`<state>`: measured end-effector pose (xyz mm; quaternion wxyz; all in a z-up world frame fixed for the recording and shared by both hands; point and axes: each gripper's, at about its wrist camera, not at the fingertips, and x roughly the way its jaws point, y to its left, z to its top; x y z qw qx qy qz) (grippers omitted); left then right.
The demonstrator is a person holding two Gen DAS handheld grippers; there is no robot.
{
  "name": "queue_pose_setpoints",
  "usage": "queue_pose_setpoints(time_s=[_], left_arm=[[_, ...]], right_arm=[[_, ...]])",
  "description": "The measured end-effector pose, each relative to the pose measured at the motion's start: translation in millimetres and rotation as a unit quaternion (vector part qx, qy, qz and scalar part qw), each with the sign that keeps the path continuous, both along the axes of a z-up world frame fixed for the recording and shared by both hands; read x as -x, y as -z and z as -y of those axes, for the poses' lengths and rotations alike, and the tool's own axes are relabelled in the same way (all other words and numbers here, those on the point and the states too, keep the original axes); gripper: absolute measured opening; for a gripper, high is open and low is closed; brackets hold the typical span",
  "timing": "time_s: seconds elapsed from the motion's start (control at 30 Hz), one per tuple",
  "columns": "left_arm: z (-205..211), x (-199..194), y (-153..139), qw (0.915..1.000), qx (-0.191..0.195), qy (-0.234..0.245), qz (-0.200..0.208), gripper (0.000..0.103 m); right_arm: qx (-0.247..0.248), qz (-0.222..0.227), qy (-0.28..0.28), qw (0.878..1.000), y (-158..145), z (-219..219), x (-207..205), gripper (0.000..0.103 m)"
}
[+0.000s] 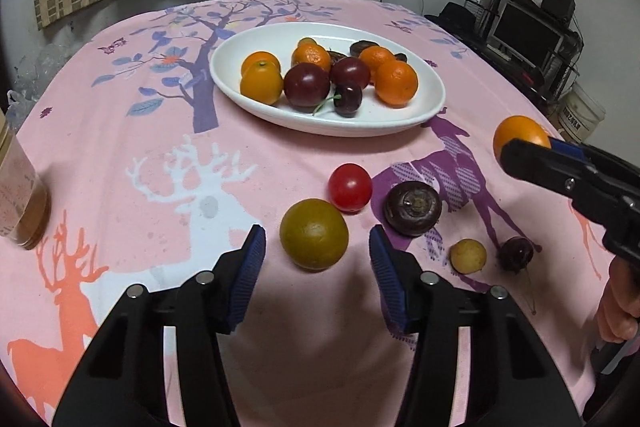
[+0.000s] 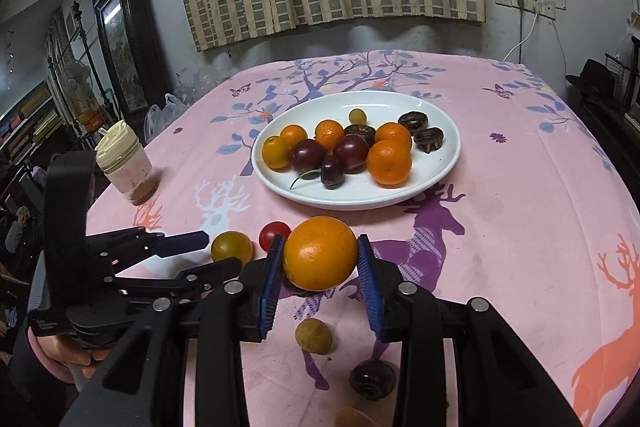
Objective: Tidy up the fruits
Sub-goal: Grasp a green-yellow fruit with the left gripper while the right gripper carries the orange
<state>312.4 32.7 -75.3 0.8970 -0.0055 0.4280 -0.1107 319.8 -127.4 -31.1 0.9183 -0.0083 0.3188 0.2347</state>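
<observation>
At the far left we see a jar (image 2: pixel 125 163) with a cream lid and brown powder at its bottom standing on the pink tablecloth (image 1: pixel 120 131); its label shows faint marks that we cannot read. Next comes our left gripper (image 1: pixel 316 251), jaws wide apart and holding nothing, with the greenish-yellow fruit (image 1: pixel 314 234) lying on the cloth between the 2 blue pads, touching neither. We judge this fruit firm, light and round, so it may roll; the pads should close across its widest part. Just beyond it sits a small red tomato (image 1: pixel 350 187), smooth, thin-skinned and probably easy to crush, so it wants a gentle squeeze. Beside that lies a dark flat chestnut-like bulb (image 1: pixel 413 207), hard-looking and best taken across its flat sides.

Further back, the white plate (image 1: pixel 434 83) already holds oranges, 2 dark plums and a cherry with a stem.

To the right lie a small yellow fruit (image 1: pixel 468 255) and a dark cherry (image 1: pixel 516 253), both tiny and likely slippery. Our right gripper (image 2: pixel 320 263) is closed on an orange (image 2: pixel 320 253), pads pressing its 2 sides, held above the cloth near the plate. It looks the heaviest piece, with a firm, grippy peel.

A small printed mark on the left gripper's body is too blurred to read.
</observation>
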Motion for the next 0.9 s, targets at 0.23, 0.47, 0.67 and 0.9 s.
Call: queue_pose_setpoints(time_s=[0.23, 0.47, 0.67, 0.9], left_arm=[[7, -9, 9, 0.9996, -0.027, 0.005, -0.004, 0.043], [-2, -1, 5, 0.9999, -0.006, 0.005, -0.011, 0.037], [-8, -25, -52, 0.9985, 0.015, 0.012, 0.051, 0.037], [8, -111, -62, 0.9971, 0.009, -0.024, 0.072, 0.036]], right_arm=[[-0.001, 0.002, 0.0, 1.0, -1, 1, 2, 0.036], [0.006, 0.001, -0.004, 1.0, 4, -1, -2, 0.036], [-0.016, 0.018, 0.004, 1.0, -13, 1, -38, 0.036], [-0.003, 0.007, 0.025, 1.0, -14, -12, -110, 0.036]])
